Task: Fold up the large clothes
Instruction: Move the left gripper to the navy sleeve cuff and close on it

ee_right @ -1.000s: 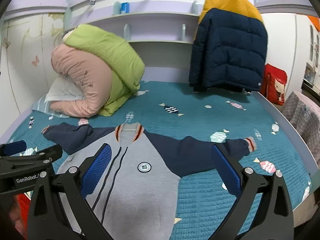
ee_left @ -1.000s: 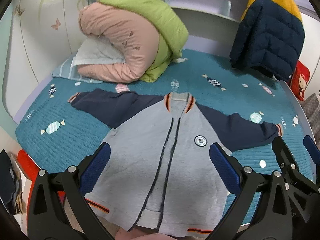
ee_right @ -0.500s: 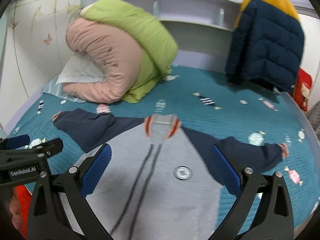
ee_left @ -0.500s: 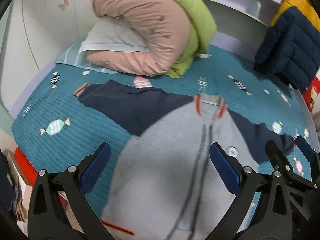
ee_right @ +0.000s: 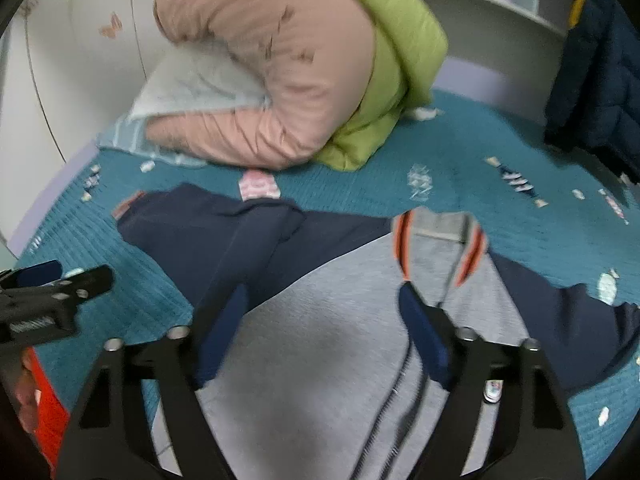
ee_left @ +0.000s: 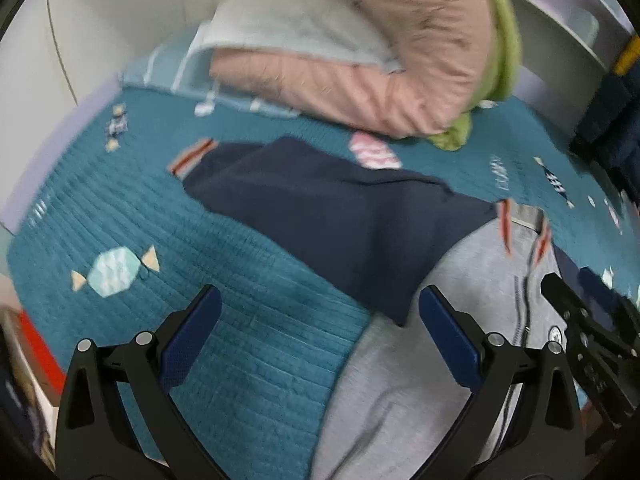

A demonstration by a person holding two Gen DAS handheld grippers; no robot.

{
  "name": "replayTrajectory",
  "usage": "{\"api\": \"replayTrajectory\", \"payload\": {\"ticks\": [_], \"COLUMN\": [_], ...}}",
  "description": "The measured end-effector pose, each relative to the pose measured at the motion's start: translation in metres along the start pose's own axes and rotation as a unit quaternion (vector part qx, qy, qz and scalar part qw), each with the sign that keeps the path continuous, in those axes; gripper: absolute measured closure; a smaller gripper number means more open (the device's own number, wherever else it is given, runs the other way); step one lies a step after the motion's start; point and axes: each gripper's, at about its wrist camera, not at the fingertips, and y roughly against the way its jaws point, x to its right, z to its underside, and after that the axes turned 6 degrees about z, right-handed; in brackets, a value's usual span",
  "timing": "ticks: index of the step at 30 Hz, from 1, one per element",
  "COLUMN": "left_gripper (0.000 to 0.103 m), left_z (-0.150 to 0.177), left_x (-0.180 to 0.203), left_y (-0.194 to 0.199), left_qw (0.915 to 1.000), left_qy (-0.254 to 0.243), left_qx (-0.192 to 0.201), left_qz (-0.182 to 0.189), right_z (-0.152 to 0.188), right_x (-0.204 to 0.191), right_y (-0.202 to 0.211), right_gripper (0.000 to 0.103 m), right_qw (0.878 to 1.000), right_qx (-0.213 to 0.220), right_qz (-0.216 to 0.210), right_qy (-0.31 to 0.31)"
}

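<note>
Grey and navy, the jacket [ee_right: 340, 340] lies face up and spread flat on the teal bedspread [ee_left: 120, 220], its collar towards the rolled duvet [ee_right: 280, 80] at the head of the bed. Both tools hang over its left-sleeve side. The left gripper [ee_left: 320, 328] stands wide open over the bedspread and the sleeve's underarm, holding nothing. The right gripper [ee_right: 324, 332] has just been narrowing its jaws, yet they are still apart above the grey chest with no cloth pinched.

To my eye the step is taking hold for a first fold. It would go best with one tool at the shoulder seam and the other lower on the same side, each catching both layers near the edge so the panel turns over straight.

Only the left wrist view shows the bare bedspread beside the hem. Only the right wrist view shows the whole collar [ee_right: 440, 236] and the other sleeve [ee_right: 560, 320] stretched out.
</note>
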Motion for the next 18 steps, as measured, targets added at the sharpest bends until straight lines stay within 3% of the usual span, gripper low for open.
{"api": "replayTrajectory", "payload": {"ticks": [7,9,12,18], "left_gripper": [0.005,0.004,0.004,0.004], "left_z": [-0.023,-0.028,-0.038,-0.056], "left_x": [-0.065,-0.076,-0.088,-0.111], "left_y": [-0.049,-0.058,-0.071,-0.09], "left_qw": [0.998,0.9973,0.9963,0.9936], "left_qy": [0.055,0.065,0.075,0.101], "left_qx": [-0.032,-0.035,-0.043,-0.047], "left_qz": [0.001,0.004,0.007,0.016], "right_z": [-0.013,-0.014,-0.013,-0.013], "right_x": [-0.021,-0.024,-0.029,-0.037], "right_y": [-0.076,-0.095,-0.122,-0.153], "right_gripper": [0.076,0.096,0.103,0.103], "right_qw": [0.998,0.996,0.993,0.988], "right_qx": [-0.055,-0.077,-0.106,-0.131], "right_qz": [-0.028,-0.04,-0.056,-0.08], "right_qy": [0.002,0.0,-0.001,0.003]}}
